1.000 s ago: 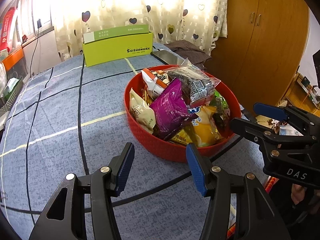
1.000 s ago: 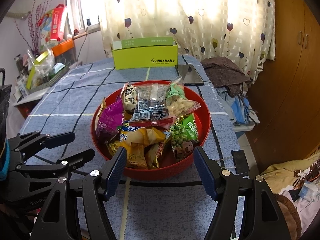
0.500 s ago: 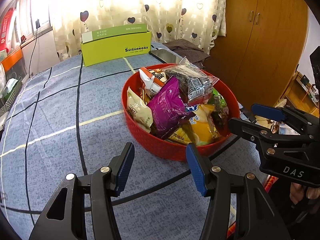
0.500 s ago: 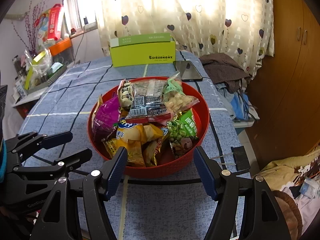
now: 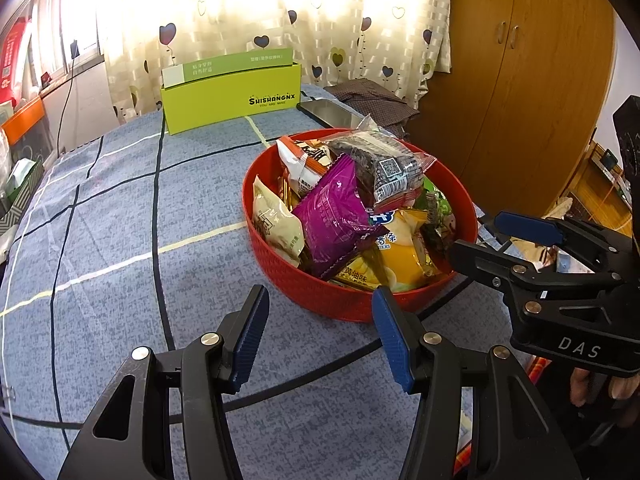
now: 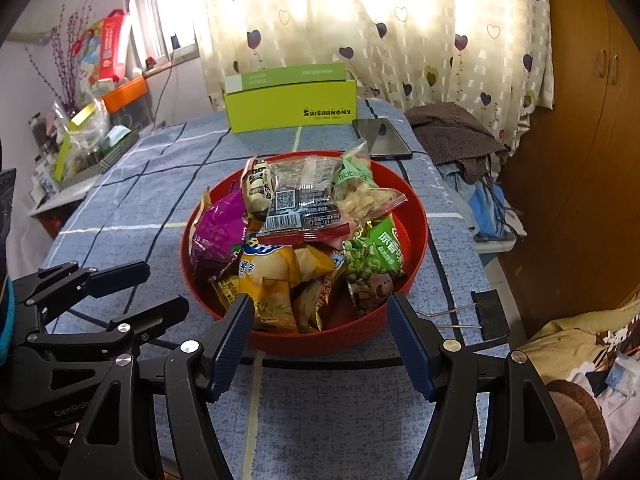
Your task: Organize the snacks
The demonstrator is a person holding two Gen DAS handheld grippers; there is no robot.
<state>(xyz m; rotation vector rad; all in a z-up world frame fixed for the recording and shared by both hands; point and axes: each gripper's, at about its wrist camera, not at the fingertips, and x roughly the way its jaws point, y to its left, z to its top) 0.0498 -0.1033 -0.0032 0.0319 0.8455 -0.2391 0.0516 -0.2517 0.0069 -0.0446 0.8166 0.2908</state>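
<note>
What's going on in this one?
A person holds a gripper in each hand over a table with a blue cloth. Left gripper and right gripper are both open and empty, just short of a red basket heaped with snack packets. A green box stands behind it. No snack is gripped yet.

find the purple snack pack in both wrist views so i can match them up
Left wrist view: the purple snack pack sits right of centre, propped at the near left of the red basket.
Right wrist view: the same pack lies left of centre, against the basket's left wall.
Shared landmark: the lime green box on the cloth behind the basket.
</note>
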